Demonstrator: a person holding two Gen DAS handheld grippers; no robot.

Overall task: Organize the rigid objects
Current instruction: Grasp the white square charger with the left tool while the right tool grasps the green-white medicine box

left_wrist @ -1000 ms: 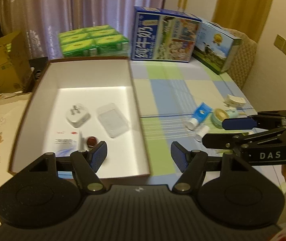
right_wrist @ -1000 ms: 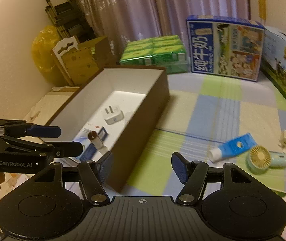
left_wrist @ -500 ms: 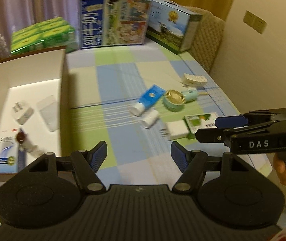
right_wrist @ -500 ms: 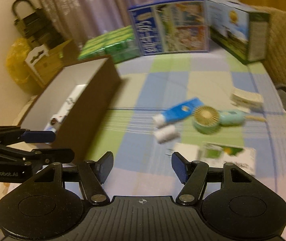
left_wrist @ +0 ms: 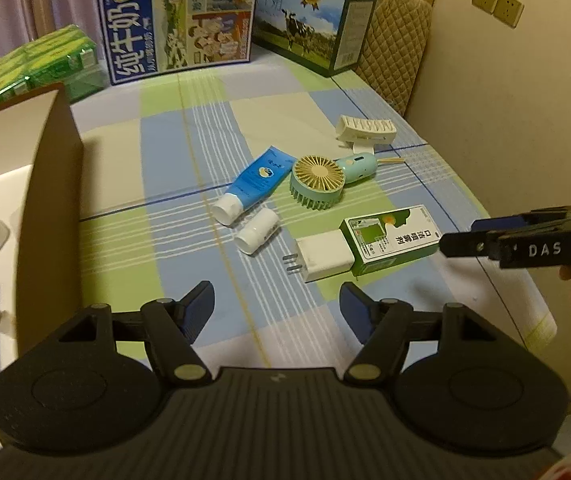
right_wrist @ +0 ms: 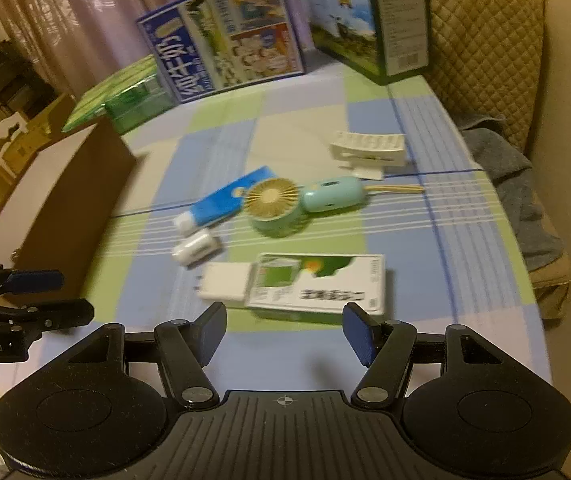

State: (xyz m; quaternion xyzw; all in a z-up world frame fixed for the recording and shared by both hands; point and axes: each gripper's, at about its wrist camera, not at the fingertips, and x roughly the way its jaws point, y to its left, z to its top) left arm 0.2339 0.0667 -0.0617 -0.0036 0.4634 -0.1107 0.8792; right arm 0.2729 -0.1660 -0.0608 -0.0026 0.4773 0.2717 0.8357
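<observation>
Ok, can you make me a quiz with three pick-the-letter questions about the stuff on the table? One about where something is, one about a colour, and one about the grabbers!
1. What does the white charger touch?
A. the green and white box
B. the hair clip
C. the milk carton

2. What colour is the tube lying by the mini fan?
A. red
B. blue
C. black

3. How is the left gripper?
A. shut on the fan
B. shut on the tube
C. open, holding nothing

Answers:
1 A: the charger's end sits right against the green and white box.
2 B: the tube's body is blue with a white cap.
3 C: its fingers stand wide apart with only tablecloth between them; the right gripper is open too.
</observation>
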